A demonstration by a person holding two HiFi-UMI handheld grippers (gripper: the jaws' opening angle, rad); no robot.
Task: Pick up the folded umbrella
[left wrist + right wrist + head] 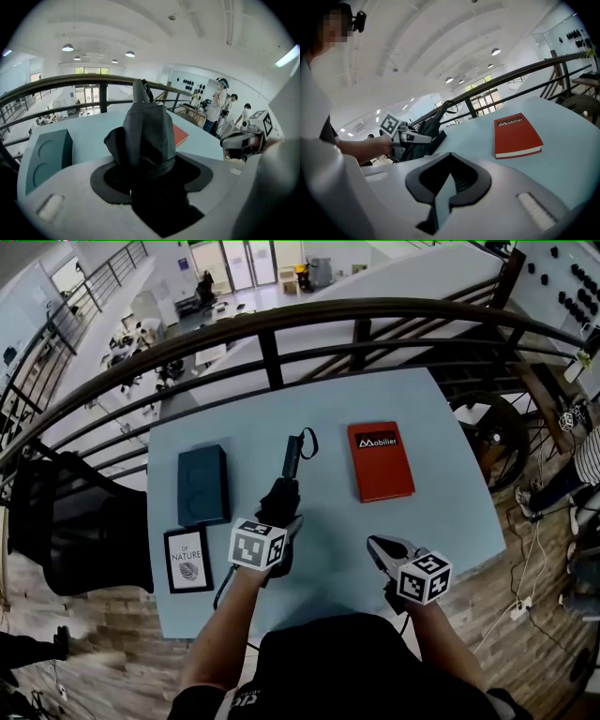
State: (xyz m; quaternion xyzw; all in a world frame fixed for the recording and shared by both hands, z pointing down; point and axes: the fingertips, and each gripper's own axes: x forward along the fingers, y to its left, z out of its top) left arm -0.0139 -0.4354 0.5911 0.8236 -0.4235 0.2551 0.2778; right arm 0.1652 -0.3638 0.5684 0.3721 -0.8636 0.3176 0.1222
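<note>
- The left gripper (281, 518) is clamped on the folded umbrella (292, 457), with dark fabric bunched between its jaws. The grip sits at the umbrella's near end, and the strapped end points away toward the far edge.
- The umbrella lies over the middle of the table (450, 493). I cannot tell whether its far end is clear of the surface.
- The grasp looks done, so the step in hand is probably the lift. The next move calls for a steady rise with the clamp kept firm. The grip is at one end, so the long free end could sag or swing.
- The right gripper (377, 547) hangs over the near edge, right of the umbrella. Its jaws stand a narrow gap apart with nothing between them.
- On the pale blue table, a framed print (187, 559) sits by the near left corner. A teal box (202, 486) is just behind it, and a red book (380, 461) lies right of the umbrella.
- A dark curved railing (272, 352) runs past the far edge, with an open lower hall beyond. The floor (94, 634) is wood, and people (218, 110) stand off to the right.
</note>
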